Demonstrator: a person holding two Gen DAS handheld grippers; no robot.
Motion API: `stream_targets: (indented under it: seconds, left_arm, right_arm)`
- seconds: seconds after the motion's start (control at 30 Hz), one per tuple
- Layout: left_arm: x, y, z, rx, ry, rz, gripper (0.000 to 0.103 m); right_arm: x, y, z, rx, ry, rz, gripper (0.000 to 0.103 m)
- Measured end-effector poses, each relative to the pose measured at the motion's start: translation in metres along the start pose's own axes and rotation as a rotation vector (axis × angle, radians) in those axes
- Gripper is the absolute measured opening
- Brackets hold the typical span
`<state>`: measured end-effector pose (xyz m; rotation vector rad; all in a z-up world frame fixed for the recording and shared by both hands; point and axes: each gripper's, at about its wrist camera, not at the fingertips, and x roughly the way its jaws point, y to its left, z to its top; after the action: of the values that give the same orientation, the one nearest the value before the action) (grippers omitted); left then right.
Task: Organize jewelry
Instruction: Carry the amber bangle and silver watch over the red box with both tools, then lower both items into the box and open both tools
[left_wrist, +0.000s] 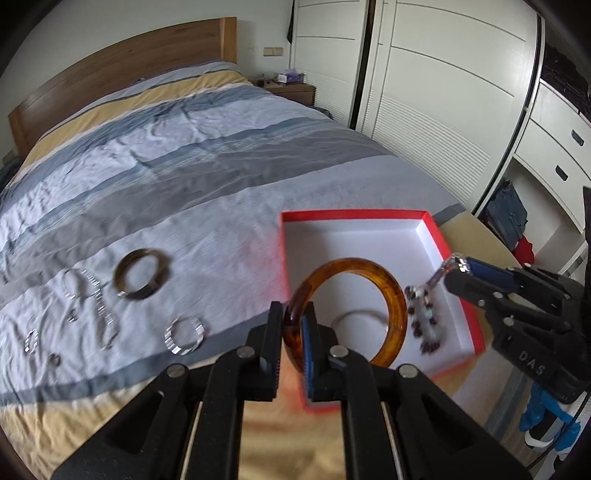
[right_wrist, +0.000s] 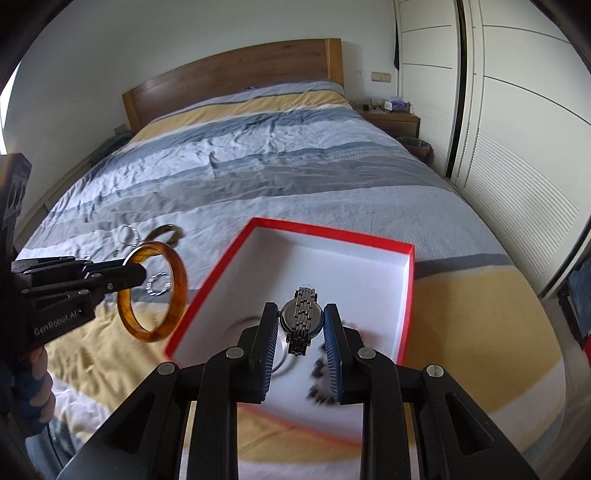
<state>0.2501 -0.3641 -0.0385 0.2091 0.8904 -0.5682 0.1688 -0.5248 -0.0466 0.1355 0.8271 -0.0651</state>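
To fill the red-rimmed box (right_wrist: 408, 284) on the bed (left_wrist: 221, 155) cleanly, each piece should be lowered inside its walls before release: the left gripper (left_wrist: 293, 332), clamped on the amber bangle (left_wrist: 391, 291), hangs beside the box's edge, while the right gripper (right_wrist: 301, 328) grips a steel wristwatch (right_wrist: 302, 317) above its floor.

Box (right_wrist: 406, 295) on bed (right_wrist: 258, 166); rings (left_wrist: 184, 336) left.

"DAS" on right gripper (left_wrist: 458, 266) body, "GenRobot.AI" on left gripper (right_wrist: 138, 266) body
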Motion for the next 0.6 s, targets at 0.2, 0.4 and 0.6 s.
stream_targets:
  seconds: [0.2, 0.4, 0.6]
  left_arm:
    - [0.061, -0.019, 0.017, 0.005, 0.045, 0.024, 0.009]
    - [0.094, -0.02, 0.016, 0.005, 0.084, 0.048, 0.009]
    - [0.106, -0.02, 0.012, 0.008, 0.091, 0.054, 0.009]
  right_arm:
    - [0.058, -0.028, 0.022, -0.059, 0.059, 0.007, 0.025]
    - [0.101, -0.049, 0.027, -0.099, 0.127, 0.017, 0.025]
    - [0.124, -0.049, 0.024, -0.162, 0.18, 0.015, 0.025]
